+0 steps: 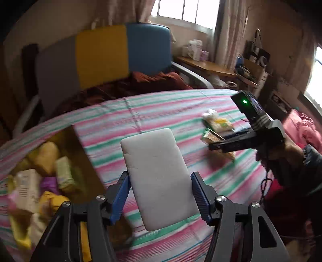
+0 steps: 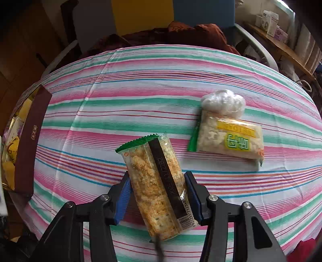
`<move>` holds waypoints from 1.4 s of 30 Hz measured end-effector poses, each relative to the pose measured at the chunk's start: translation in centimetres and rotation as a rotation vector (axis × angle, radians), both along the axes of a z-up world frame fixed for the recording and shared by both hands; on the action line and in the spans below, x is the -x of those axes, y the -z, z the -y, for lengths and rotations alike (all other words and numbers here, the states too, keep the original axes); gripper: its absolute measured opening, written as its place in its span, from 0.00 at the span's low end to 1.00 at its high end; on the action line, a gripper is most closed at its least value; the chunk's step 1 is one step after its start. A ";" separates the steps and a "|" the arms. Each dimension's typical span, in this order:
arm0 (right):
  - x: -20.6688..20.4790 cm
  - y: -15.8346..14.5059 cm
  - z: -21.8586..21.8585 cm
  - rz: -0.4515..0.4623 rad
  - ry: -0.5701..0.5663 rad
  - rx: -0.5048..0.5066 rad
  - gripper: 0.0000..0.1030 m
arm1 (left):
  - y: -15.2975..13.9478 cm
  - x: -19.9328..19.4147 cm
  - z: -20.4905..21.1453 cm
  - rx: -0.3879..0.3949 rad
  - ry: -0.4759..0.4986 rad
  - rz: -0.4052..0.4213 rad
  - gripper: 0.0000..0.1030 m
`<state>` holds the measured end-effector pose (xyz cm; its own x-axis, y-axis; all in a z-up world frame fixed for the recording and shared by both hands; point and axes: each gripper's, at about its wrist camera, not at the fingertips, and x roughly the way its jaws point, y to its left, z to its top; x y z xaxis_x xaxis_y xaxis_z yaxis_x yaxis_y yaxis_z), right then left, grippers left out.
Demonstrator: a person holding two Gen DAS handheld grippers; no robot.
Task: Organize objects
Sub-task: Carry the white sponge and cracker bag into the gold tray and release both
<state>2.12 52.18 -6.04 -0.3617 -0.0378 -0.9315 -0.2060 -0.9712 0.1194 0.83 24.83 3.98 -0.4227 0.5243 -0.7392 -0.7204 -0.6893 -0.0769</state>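
Snack packets lie on the striped cloth (image 2: pixel 140 84) covering the table, and a dark red box (image 2: pixel 30 145) at its left edge holds more of them. White foam block (image 1: pixel 159 179) is clamped in the left gripper (image 1: pixel 161 199), raised above the cloth. Cracker packet (image 2: pixel 157 187) is pinched by the right gripper (image 2: pixel 159 197); a clear puffed-snack bag (image 2: pixel 229 135) lies just beyond.

Home bedroom, striped bedsheet (image 2: pixel 161 84), curtained window (image 1: pixel 187 12), cluttered shelf (image 1: pixel 207 65)
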 end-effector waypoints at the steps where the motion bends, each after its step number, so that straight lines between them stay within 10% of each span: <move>1: 0.2 -0.2 0.4 0.001 -0.007 0.001 0.50 | -0.3 0.2 0.8 0.001 -0.021 -0.013 0.60; 27: 2.1 -6.6 22.4 -0.205 -0.247 0.222 0.50 | 1.4 1.9 13.3 -0.044 -0.312 -0.016 0.61; 42: 3.9 -6.5 26.7 -0.232 -0.247 0.235 0.50 | 2.2 3.5 23.8 -0.144 -0.532 0.028 0.60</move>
<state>-1.76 25.52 0.44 -0.5144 -0.3518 -0.7821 0.0888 -0.9289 0.3594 -2.71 1.04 1.76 -0.6383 0.3404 -0.6904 -0.2716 -0.9388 -0.2118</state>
